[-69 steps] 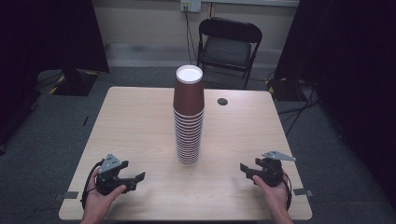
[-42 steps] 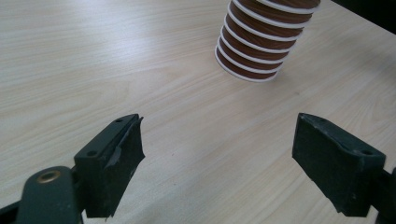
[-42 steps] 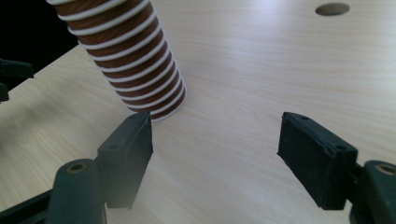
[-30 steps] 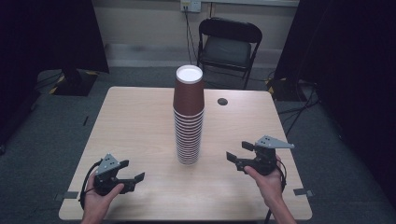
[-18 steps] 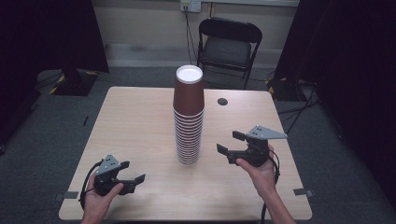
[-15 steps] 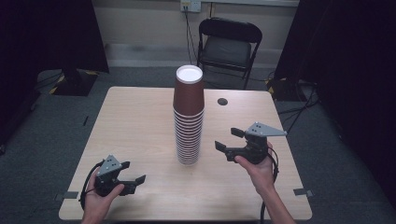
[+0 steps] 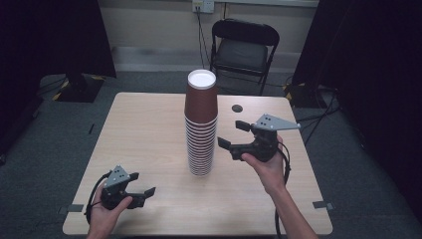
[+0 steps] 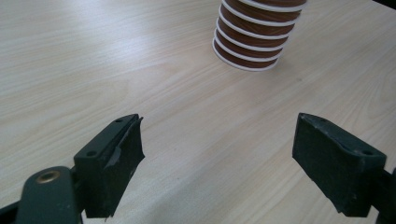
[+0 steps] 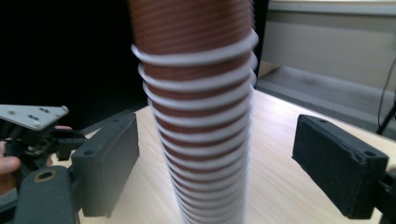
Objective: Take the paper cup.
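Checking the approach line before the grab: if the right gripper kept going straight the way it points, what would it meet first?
Most likely the stack of brown paper cups. The right gripper, jaws open and just widening with nothing between them, faces the stack's upper-middle rims; depth is unclear.

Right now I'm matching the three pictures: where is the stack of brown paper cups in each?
High view: stack of brown paper cups stands upright mid-table.
Left gripper view: its bottom rims at top, right of centre.
Right gripper view: blurred, upright at centre, framed by the jaws.
Shared landmark: the light wooden table.
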A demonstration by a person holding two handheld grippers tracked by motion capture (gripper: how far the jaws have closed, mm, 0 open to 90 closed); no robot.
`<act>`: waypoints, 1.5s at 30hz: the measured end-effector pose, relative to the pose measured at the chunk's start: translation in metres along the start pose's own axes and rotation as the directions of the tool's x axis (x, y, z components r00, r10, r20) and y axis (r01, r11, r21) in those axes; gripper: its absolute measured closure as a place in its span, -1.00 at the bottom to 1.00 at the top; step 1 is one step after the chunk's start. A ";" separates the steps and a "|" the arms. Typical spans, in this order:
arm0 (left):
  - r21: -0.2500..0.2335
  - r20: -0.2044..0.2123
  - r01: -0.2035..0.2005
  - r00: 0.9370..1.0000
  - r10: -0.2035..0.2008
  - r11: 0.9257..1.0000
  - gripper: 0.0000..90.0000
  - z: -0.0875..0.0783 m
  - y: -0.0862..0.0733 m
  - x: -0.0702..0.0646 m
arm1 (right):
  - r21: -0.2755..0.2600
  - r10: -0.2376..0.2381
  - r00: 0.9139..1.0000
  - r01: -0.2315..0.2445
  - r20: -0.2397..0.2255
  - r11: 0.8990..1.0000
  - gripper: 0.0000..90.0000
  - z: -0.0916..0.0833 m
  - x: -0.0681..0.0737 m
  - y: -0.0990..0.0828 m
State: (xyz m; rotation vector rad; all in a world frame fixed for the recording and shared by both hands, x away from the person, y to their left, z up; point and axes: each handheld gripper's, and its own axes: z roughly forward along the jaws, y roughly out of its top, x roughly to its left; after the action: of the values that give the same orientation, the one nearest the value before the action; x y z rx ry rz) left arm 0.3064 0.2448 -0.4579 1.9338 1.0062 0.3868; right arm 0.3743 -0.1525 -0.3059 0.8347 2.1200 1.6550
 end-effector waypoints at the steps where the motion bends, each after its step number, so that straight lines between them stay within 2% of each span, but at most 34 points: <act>1: 0.002 0.001 0.001 1.000 -0.001 1.000 -0.65 0.000 0.000 0.000 | -0.009 -0.005 1.000 0.005 -0.018 1.000 -0.68 0.002 0.004 0.009; 6: 0.003 -0.001 0.000 1.000 0.000 1.000 -0.65 0.000 -0.001 0.001 | -0.020 -0.011 0.999 0.010 -0.036 1.000 -0.69 0.008 0.006 0.024; 11: 0.010 -0.012 0.011 1.000 -0.011 1.000 -0.65 0.001 -0.001 0.002 | -0.035 -0.020 0.999 0.019 -0.034 0.999 -0.69 0.019 0.007 0.042; 15: 0.015 -0.018 0.012 1.000 -0.012 1.000 -0.65 0.000 -0.002 0.003 | -0.030 -0.023 0.999 0.022 -0.045 0.999 -0.69 0.024 0.007 0.051; 23: 0.020 -0.034 0.020 0.999 -0.019 1.000 -0.64 0.001 -0.002 0.005 | -0.021 -0.043 0.999 0.042 -0.030 0.999 -0.69 0.038 0.010 0.067; 30: 0.033 -0.044 0.034 0.999 -0.033 0.999 -0.61 0.002 -0.003 0.005 | -0.031 -0.025 0.999 0.023 -0.043 0.999 -0.70 0.049 0.008 0.077; 33: 0.032 -0.044 0.038 0.998 -0.037 0.999 -0.61 0.002 -0.002 0.005 | -0.028 -0.030 0.999 0.029 -0.031 0.999 -0.73 0.054 0.009 0.079; 39: 0.037 -0.048 0.035 0.998 -0.033 0.999 -0.59 0.002 -0.002 0.006 | 0.013 -0.037 0.999 0.037 -0.021 0.999 -0.78 0.068 0.010 0.078; 45: 0.038 -0.051 0.038 0.998 -0.036 0.999 -0.58 0.002 -0.003 0.006 | 0.026 -0.045 0.999 0.044 0.001 0.999 -0.79 0.075 0.013 0.077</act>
State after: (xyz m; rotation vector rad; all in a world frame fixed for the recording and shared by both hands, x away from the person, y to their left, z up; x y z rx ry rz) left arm 0.3102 0.2490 -0.4618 1.9463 1.0877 0.3988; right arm 0.4269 -0.0749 -0.2521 0.7904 2.1470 1.6075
